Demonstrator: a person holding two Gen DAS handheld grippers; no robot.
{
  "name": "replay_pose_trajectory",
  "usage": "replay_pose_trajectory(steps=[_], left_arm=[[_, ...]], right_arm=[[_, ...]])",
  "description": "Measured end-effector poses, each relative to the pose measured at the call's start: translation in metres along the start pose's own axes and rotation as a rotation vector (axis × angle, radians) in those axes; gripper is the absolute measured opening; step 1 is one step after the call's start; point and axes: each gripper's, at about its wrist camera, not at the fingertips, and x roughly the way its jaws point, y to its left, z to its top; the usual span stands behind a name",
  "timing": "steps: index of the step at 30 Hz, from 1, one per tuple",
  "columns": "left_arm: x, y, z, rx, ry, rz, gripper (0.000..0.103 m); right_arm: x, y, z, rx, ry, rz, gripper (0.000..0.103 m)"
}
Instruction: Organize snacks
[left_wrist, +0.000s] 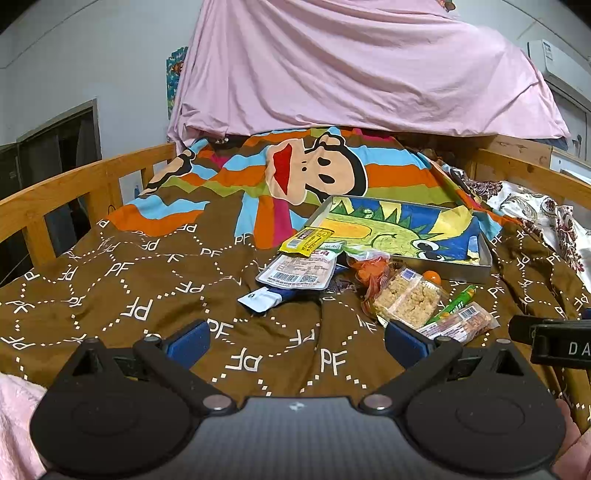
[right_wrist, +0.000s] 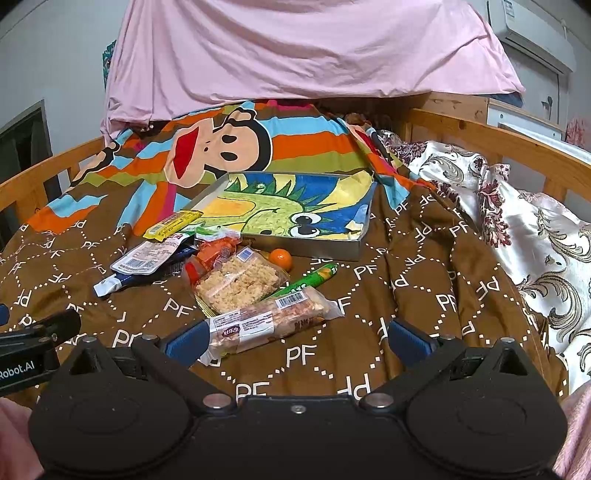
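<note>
A brown quilt cover carries white dotted hexagons and "PF" letters, with orange, blue and green stripes around a cartoon monkey face. The shallow grey metal tray is lined with a green, yellow and blue dinosaur drawing (crayon-like colouring). A plain pink sheet hangs behind; a white satin cloth bears maroon-and-grey florals.

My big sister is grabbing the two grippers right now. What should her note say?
Left gripper: open, holding nothing.
Right gripper: open, holding nothing, just short of the long clear snack pack.
The snacks sit in a pile on the brown blanket: rice crisp pack, green stick, small orange, white pouch, yellow bar.
The dinosaur tray behind them holds no snacks.
Done: nothing. Left: all of it.
</note>
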Motion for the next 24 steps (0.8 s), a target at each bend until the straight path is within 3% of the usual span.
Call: replay_pose_trajectory(steps=[24], left_arm=[[0.0012,0.0001,0.0000,0.000,0.003,0.000,0.103]], right_arm=[[0.0014,-0.0002,-0.0001,-0.001,0.006,-0.001,0.102]])
